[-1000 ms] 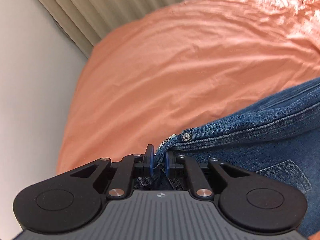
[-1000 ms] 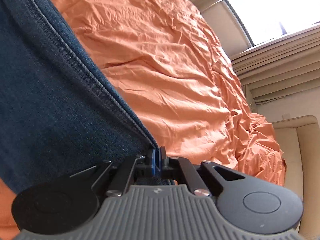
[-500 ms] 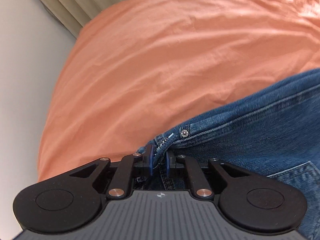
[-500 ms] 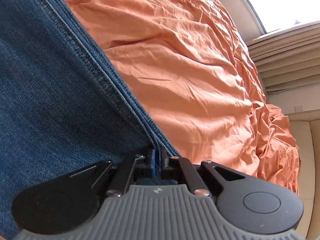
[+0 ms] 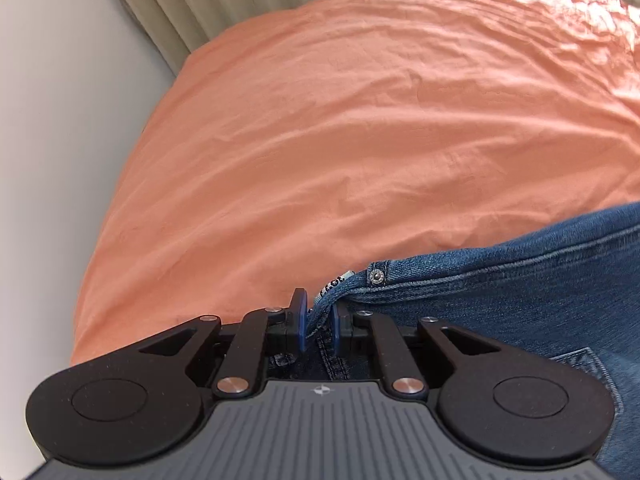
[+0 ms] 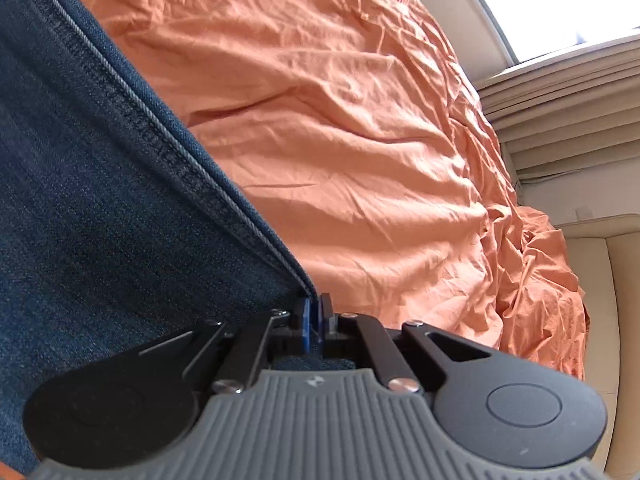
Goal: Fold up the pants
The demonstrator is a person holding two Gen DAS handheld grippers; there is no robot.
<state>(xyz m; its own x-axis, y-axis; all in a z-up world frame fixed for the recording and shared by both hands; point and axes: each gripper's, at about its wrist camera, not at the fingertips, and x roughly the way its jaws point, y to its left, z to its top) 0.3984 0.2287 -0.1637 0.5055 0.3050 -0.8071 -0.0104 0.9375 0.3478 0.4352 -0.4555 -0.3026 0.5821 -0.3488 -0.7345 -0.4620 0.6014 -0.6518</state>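
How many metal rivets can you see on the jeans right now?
1. A single metal rivet sits at the corner of the jeans just beyond the left hand-held gripper in the left wrist view. The right wrist view shows none; others may be hidden.

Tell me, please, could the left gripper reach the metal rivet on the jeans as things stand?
Probably not right now: the left gripper is shut on the jeans, so it isn't free, though the rivet lies uncovered just beyond its fingertips.

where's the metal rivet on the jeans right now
In the left wrist view, the rivet sits on the jeans corner, just up-right of the left hand-held gripper, beside the orange sheet.
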